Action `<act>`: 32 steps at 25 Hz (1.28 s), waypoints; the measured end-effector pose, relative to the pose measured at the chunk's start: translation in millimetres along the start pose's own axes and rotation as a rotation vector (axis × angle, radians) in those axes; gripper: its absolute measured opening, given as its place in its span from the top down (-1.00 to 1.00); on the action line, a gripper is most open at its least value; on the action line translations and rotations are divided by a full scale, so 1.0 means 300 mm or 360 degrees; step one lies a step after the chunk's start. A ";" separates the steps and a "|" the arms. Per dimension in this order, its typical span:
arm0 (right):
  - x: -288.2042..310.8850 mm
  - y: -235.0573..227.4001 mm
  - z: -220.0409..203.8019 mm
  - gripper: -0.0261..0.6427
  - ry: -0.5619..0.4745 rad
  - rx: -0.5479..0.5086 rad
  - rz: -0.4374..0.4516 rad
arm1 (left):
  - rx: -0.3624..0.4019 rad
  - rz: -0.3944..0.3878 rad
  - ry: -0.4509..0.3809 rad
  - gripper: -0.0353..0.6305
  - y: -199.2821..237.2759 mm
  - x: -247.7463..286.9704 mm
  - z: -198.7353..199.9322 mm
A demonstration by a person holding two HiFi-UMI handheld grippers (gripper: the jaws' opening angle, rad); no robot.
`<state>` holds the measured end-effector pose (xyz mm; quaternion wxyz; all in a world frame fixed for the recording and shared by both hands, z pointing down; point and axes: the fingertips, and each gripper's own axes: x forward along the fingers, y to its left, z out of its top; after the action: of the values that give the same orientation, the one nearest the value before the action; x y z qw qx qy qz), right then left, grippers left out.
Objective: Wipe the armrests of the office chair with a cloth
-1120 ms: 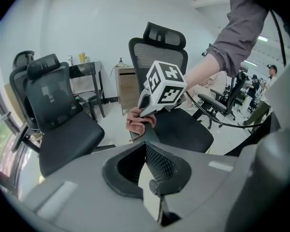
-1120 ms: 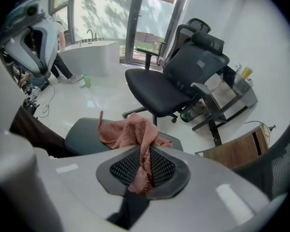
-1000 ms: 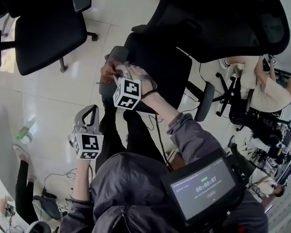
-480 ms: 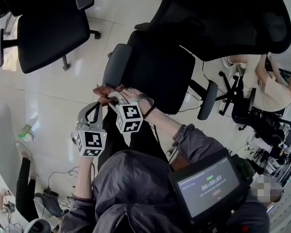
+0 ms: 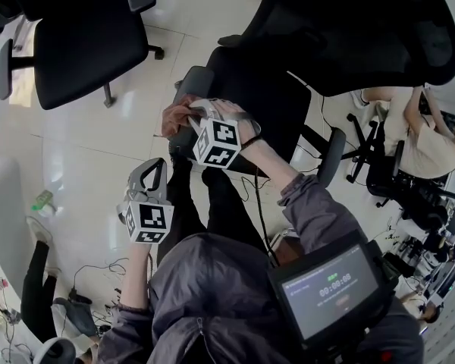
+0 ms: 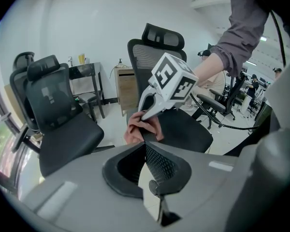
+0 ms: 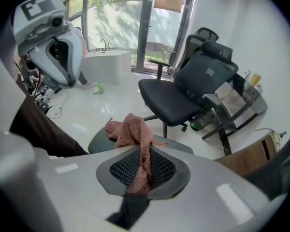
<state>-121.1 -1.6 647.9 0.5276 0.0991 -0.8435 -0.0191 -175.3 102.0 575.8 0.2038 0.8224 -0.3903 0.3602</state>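
A black office chair (image 5: 250, 97) is being viewed from above on a pale tiled floor (image 5: 83, 142), with a second black chair (image 5: 68, 51) being shown well apart from it at the upper left. The armrest (image 5: 199, 78) on the seat's left edge, as the head view shows it, is being met by the right gripper (image 5: 188, 114), which is being pointed steeply down at the pad. The opposite armrest (image 5: 327, 158) is being left untouched at the seat's right edge. A pinkish-brown cloth (image 7: 129, 127) is being gripped by the right gripper, its jaws being pressed closed on a hanging fold. The rest of the fabric is being bunched in a heap on top of the armrest pad, toward its outer edge. The left gripper (image 5: 153, 173) is being held lower in the head view, beside the person's dark-trousered legs (image 5: 212, 199) and apart from the chair. Its jaws are being held together at the tips with nothing between them.
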 end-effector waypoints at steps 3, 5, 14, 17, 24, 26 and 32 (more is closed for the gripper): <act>0.017 -0.114 -0.048 0.80 0.0049 0.0035 -0.0086 | 0.0000 -0.0009 0.0002 0.84 -0.012 0.007 -0.014; 0.017 -0.187 -0.084 0.80 0.0093 0.0059 -0.0148 | -0.0002 -0.0018 0.0001 0.84 -0.021 0.010 -0.018; -0.023 -0.359 -0.104 0.80 0.0122 0.0211 -0.0296 | 0.0007 -0.0026 0.0004 0.84 -0.018 0.000 -0.016; -0.025 -0.269 -0.068 0.80 0.0083 0.0175 -0.0243 | 0.0020 -0.0037 0.0001 0.84 -0.023 0.004 -0.014; -0.033 0.096 0.022 0.80 -0.0049 0.0145 -0.0048 | 0.0053 -0.0062 -0.0018 0.84 -0.024 0.019 0.001; -0.048 0.211 0.037 0.80 -0.0084 0.0150 0.0013 | 0.0062 -0.0070 -0.0019 0.84 -0.027 0.020 0.000; -0.125 0.429 0.051 0.80 -0.0144 0.0175 0.0128 | 0.0095 -0.0098 -0.0022 0.84 -0.050 0.023 0.014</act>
<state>-137.9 130.3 625.6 0.4830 0.0929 -0.8696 0.0440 -158.7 105.1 577.3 0.1872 0.8422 -0.3554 0.3596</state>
